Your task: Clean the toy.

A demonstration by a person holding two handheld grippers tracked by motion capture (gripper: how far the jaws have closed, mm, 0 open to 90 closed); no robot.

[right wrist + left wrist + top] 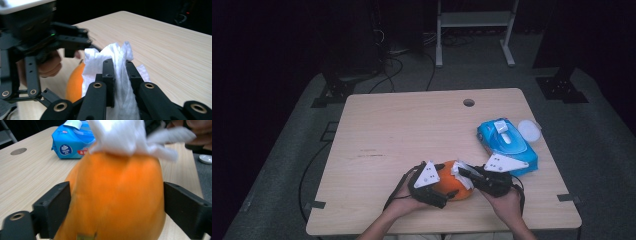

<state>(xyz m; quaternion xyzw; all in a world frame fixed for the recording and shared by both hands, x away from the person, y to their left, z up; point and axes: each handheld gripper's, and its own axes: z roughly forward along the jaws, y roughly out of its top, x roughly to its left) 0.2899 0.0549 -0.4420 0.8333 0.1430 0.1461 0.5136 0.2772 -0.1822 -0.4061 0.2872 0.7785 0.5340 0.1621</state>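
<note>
Two grippers work one orange fruit (451, 187) at the surface's (412, 130) six o'clock: left gripper (115, 213) clamping it, right gripper (117, 72) pinching a white wipe (120, 75). Wiping well needs steady bracing, light strokes.

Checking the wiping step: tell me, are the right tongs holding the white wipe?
Yes, the right tongs are pinched shut on the white wipe, which lies over the orange fruit.

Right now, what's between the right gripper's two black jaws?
A crumpled white wet wipe is pinched there, as the right gripper view shows; the right gripper holds it against the orange papaya-like fruit.
</note>
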